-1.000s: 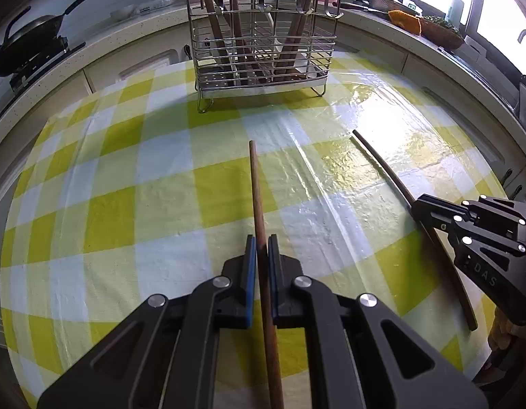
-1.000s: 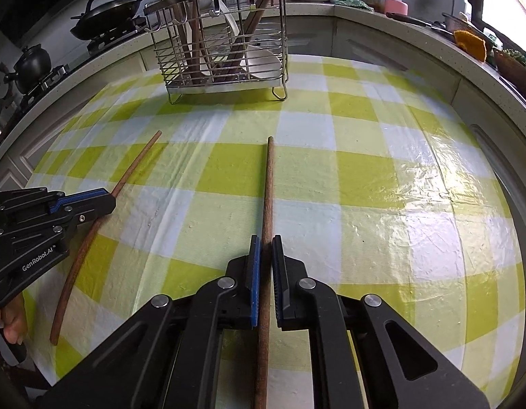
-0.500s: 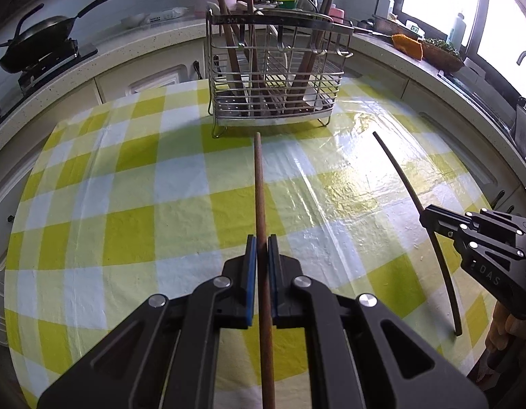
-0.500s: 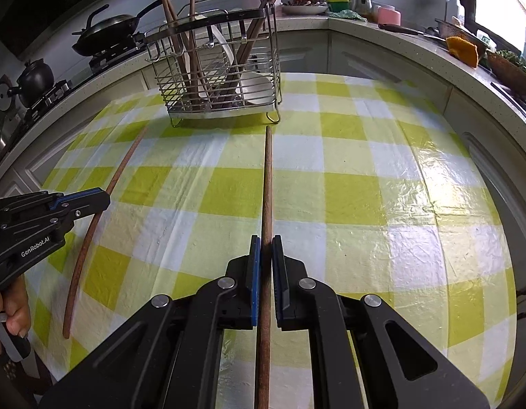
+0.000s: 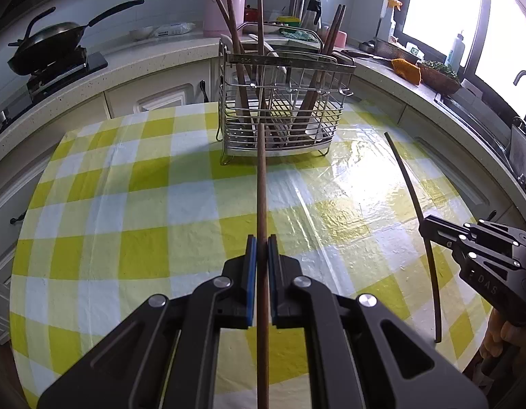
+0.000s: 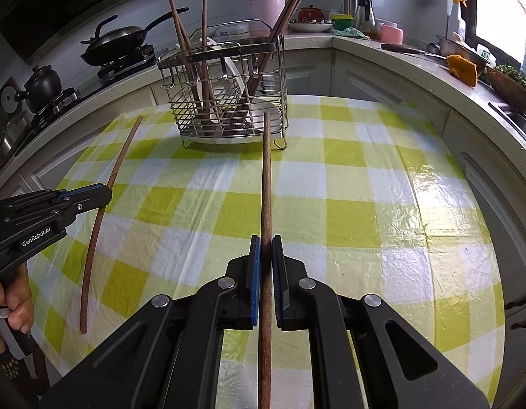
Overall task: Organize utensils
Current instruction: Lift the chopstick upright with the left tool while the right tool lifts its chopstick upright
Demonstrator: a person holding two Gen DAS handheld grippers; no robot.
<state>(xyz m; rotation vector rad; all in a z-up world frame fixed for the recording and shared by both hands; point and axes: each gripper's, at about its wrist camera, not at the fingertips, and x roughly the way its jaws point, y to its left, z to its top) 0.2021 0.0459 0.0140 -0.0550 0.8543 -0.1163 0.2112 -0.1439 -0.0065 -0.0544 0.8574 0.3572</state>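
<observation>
Wooden chopsticks, one per gripper

Left gripper (image 5: 262,238) pinches a chopstick (image 5: 262,187) between its blue pads; the tip points at the wire rack (image 5: 283,109). Right gripper (image 6: 266,238) is clamped on a second chopstick (image 6: 267,177), tip near the rack's front. Both are held above the yellow-checked bench (image 6: 365,204). The rack holds several upright chopsticks.

"GenRobot.AI" on left tongs (image 6: 106,195), "DAS" on right tongs (image 5: 423,226)
</observation>
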